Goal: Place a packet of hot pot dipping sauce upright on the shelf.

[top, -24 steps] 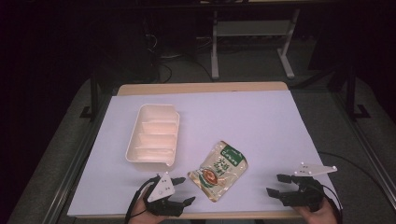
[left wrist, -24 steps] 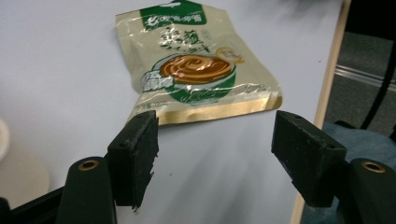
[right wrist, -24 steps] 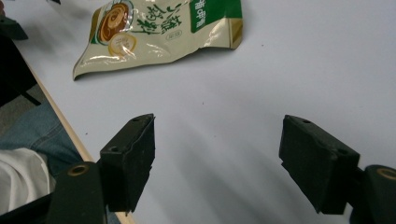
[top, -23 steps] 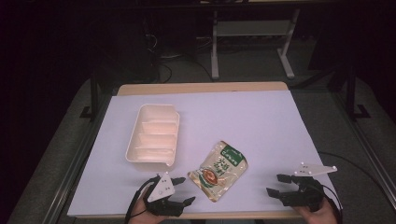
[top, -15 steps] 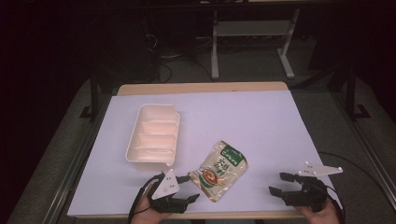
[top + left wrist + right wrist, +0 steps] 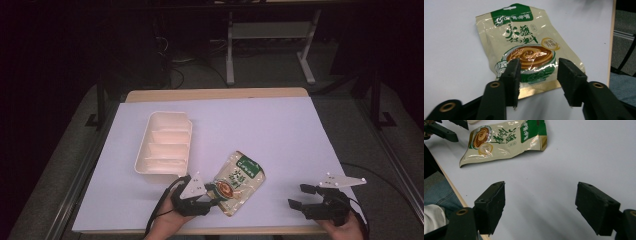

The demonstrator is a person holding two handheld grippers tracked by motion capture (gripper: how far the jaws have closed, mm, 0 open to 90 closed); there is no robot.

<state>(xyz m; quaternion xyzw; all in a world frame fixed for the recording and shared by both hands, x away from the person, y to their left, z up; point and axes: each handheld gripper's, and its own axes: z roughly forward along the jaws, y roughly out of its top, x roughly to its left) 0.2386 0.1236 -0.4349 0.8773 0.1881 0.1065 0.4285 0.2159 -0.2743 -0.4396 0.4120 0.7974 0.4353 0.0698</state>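
A beige and green snack packet (image 6: 239,182) lies flat on the white table top near the front edge. My left gripper (image 6: 212,196) sits at the packet's near left end, open. In the left gripper view its jaws stand apart (image 6: 537,67) just over the packet's (image 6: 526,47) gold bottom edge, and the pads do not press on it. My right gripper (image 6: 297,195) rests to the right of the packet, open wide and holding nothing. The right gripper view has bare table between its jaws (image 6: 540,192) and the packet (image 6: 504,140) farther off.
A white compartmented tray (image 6: 141,150) stands left of centre, behind the left gripper. The white sheet (image 6: 300,140) covers the table, with its wooden front edge just below both hands. A metal stand (image 6: 270,30) is on the floor beyond the table.
My left gripper has moved right, up to the packet's near end. The right gripper has barely shifted. Packet and tray have not moved.
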